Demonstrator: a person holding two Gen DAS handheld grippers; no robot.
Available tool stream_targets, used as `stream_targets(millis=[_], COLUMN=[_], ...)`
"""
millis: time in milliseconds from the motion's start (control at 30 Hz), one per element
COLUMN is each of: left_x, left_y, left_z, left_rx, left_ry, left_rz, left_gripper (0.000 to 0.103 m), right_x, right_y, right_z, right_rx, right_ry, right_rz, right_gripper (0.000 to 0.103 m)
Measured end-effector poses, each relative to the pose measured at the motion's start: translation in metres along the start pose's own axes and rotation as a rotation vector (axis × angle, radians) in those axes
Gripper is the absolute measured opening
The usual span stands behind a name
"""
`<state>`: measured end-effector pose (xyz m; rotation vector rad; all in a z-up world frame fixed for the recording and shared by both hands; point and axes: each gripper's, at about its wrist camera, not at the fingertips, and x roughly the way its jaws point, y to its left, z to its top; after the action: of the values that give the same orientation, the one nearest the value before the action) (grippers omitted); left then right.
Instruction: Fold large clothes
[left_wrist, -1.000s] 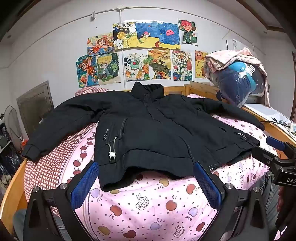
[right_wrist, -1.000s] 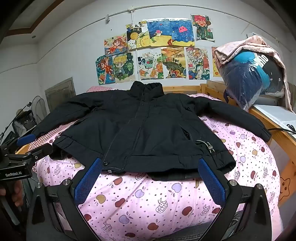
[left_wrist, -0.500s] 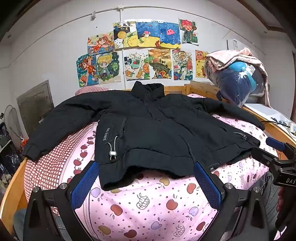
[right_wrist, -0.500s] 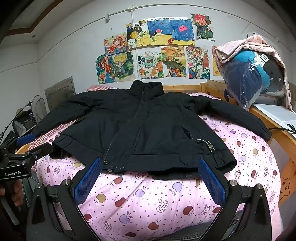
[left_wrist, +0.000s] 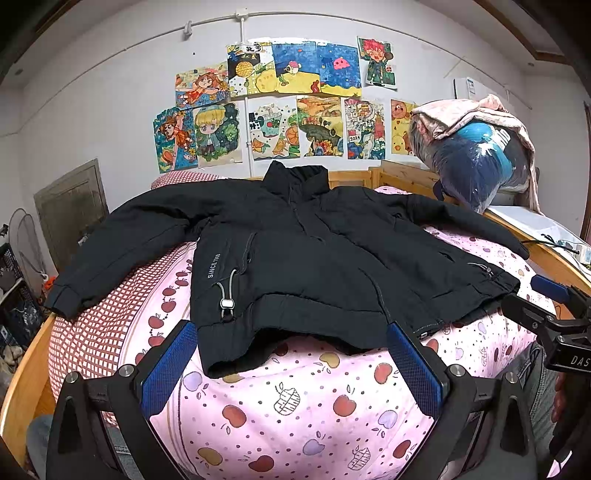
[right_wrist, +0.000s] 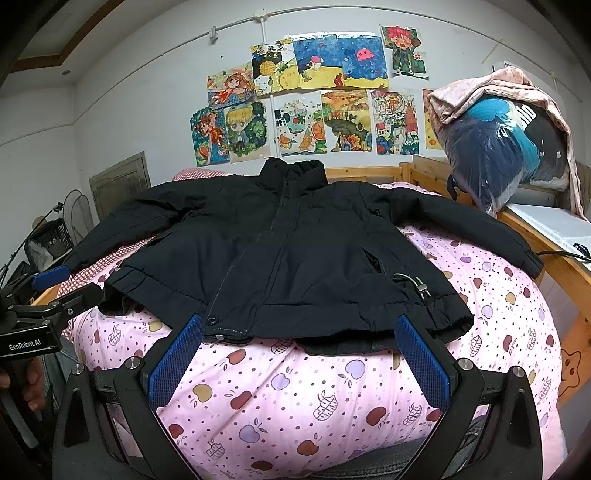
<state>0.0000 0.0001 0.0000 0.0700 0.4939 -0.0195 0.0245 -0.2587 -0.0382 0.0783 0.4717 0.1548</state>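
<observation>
Across the middle of both frames we see the black jacket (left_wrist: 314, 251) spread flat, sleeves out, on the pink apple-print quilt (left_wrist: 295, 398), while our left gripper (left_wrist: 291, 363) and right gripper (right_wrist: 299, 356) hover wide apart and empty at its hem.

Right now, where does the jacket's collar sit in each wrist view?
Left wrist: the collar is upper centre, under the drawings.
Right wrist: the collar is upper centre too.
Shared landmark: the blond-haired drawing on the wall, left of the collar.
</observation>
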Motion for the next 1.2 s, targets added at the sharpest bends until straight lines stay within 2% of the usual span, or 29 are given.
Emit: stream_targets(millis=[1200], left_x=[0.0001], left_y=[0.0], left_z=[0.0], left_rx=[0.0], left_ry=[0.002], left_rz=[0.0], left_gripper=[0.103], right_x=[0.0025], right_y=[0.0025], right_z=[-0.0097], right_rx=[0.007], right_ry=[0.008], right_rz=[0.003], right_gripper=[0.102])
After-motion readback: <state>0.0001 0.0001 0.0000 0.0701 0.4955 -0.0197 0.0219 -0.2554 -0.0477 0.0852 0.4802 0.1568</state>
